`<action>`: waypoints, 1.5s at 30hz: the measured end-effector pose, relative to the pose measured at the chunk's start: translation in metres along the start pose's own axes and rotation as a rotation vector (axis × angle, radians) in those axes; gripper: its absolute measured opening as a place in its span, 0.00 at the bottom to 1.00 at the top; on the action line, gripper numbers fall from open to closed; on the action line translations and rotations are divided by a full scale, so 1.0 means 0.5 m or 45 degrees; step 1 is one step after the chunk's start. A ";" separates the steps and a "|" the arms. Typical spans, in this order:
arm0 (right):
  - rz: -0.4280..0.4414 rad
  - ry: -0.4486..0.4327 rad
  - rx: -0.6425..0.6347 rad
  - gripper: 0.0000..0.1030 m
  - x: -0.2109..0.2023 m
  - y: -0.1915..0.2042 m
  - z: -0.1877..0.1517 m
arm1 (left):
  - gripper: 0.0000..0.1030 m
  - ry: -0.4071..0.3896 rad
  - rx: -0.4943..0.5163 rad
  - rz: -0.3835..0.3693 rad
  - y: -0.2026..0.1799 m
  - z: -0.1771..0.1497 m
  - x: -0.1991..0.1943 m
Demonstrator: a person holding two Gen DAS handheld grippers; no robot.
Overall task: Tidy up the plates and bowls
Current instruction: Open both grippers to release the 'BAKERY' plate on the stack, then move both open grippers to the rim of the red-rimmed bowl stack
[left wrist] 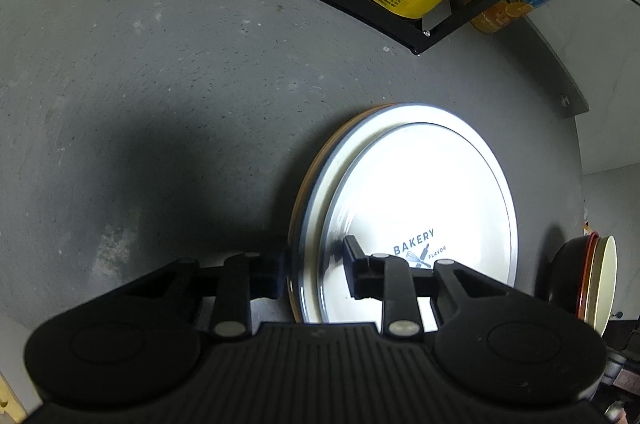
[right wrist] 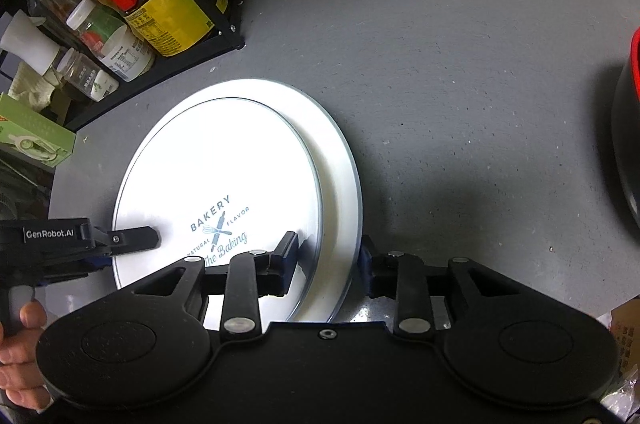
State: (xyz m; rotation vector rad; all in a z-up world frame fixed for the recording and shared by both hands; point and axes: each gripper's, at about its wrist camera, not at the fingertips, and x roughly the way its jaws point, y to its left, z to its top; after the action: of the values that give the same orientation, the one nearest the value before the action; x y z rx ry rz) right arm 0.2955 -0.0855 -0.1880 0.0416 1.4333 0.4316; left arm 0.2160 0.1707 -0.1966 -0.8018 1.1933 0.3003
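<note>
A stack of white plates [left wrist: 420, 192] lies on the grey counter; the top plate [right wrist: 224, 160] reads "BAKERY". An orange-rimmed plate edge [left wrist: 298, 200] shows under the stack. My left gripper [left wrist: 314, 266] straddles the stack's left rim, one finger over the top plate, one outside the edge. It also shows in the right wrist view [right wrist: 136, 240]. My right gripper [right wrist: 330, 260] straddles the right rim of the stack, one finger on top, one outside. Both sets of jaws stand around the rim with a gap.
A black rack [right wrist: 168, 72] with sauce bottles and jars stands behind the plates. Stacked bowls [left wrist: 588, 276] sit to the right, seen as a black and red bowl [right wrist: 628, 144] in the right wrist view. A green box [right wrist: 32, 140] is at far left.
</note>
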 end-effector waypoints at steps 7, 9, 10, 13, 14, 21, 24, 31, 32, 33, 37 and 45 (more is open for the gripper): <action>0.002 -0.016 0.051 0.27 -0.005 -0.007 -0.002 | 0.29 0.016 0.009 0.001 -0.008 0.007 0.010; -0.009 -0.020 0.065 0.27 -0.005 -0.004 -0.003 | 0.29 0.021 0.025 -0.003 -0.008 0.010 0.013; -0.016 -0.020 0.074 0.29 -0.005 -0.003 -0.004 | 0.29 0.023 0.030 -0.004 -0.008 0.012 0.014; -0.028 -0.016 0.089 0.32 -0.009 -0.002 -0.007 | 0.31 0.031 0.034 0.009 -0.012 0.018 0.016; -0.035 -0.005 0.080 0.33 -0.011 0.002 -0.007 | 0.33 0.027 0.028 0.026 -0.012 0.020 0.013; -0.002 -0.031 0.072 0.56 -0.046 -0.003 -0.007 | 0.57 -0.032 0.017 0.115 -0.027 0.039 -0.018; 0.015 -0.058 0.053 0.64 -0.067 -0.011 -0.005 | 0.59 -0.053 0.001 0.113 -0.041 0.041 -0.034; -0.011 -0.128 -0.067 0.74 -0.124 -0.026 0.001 | 0.59 -0.118 0.065 0.098 -0.121 0.016 -0.063; -0.006 -0.138 -0.074 0.74 -0.131 -0.030 0.003 | 0.59 -0.122 0.068 0.091 -0.135 0.010 -0.068; 0.001 -0.148 -0.079 0.74 -0.141 -0.033 0.006 | 0.59 -0.127 0.076 0.086 -0.149 0.005 -0.073; 0.033 -0.200 -0.101 0.79 -0.186 -0.050 0.016 | 0.59 -0.172 0.140 0.087 -0.208 -0.016 -0.093; 0.069 -0.274 -0.125 0.80 -0.243 -0.099 0.026 | 0.59 -0.200 0.165 0.032 -0.295 -0.045 -0.112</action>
State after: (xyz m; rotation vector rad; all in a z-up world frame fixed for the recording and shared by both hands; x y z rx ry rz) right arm 0.3120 -0.1660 -0.0849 0.0463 1.2005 0.5258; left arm 0.2683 0.0634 -0.0909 -0.6391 1.0643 0.2977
